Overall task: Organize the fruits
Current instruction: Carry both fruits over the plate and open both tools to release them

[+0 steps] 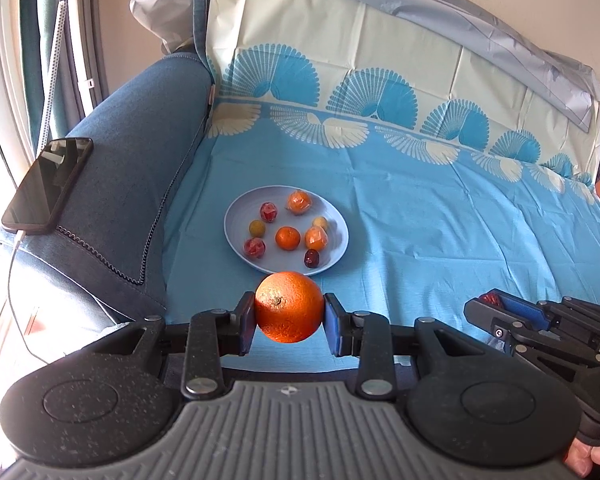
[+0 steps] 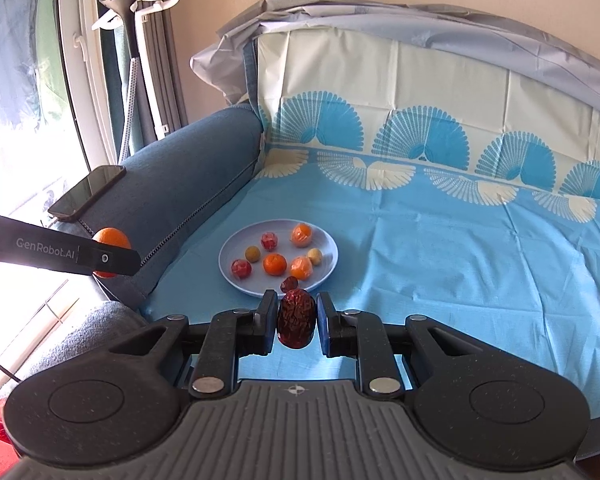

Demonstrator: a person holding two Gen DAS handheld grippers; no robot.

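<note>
My left gripper (image 1: 288, 322) is shut on a large orange (image 1: 289, 306), held in the air just short of the pale blue plate (image 1: 236, 216). The plate lies on the blue cloth and carries several small fruits: mandarins, wrapped red ones, yellowish ones and a dark red date (image 1: 311, 258). My right gripper (image 2: 297, 320) is shut on a wrinkled dark red date (image 2: 296, 317), also near the plate's (image 2: 328, 248) front rim. In the left wrist view the right gripper (image 1: 486, 304) shows at the right edge. In the right wrist view the left gripper (image 2: 112, 254) with the orange (image 2: 110, 238) is at the left.
A patterned blue cloth (image 1: 440, 232) covers the sofa seat and backrest. A dark phone (image 1: 48, 184) with a cable lies on the blue armrest (image 1: 132, 160) at the left. A garment steamer (image 2: 132, 20) stands by the window. A hand (image 1: 592, 456) holds the right gripper's handle.
</note>
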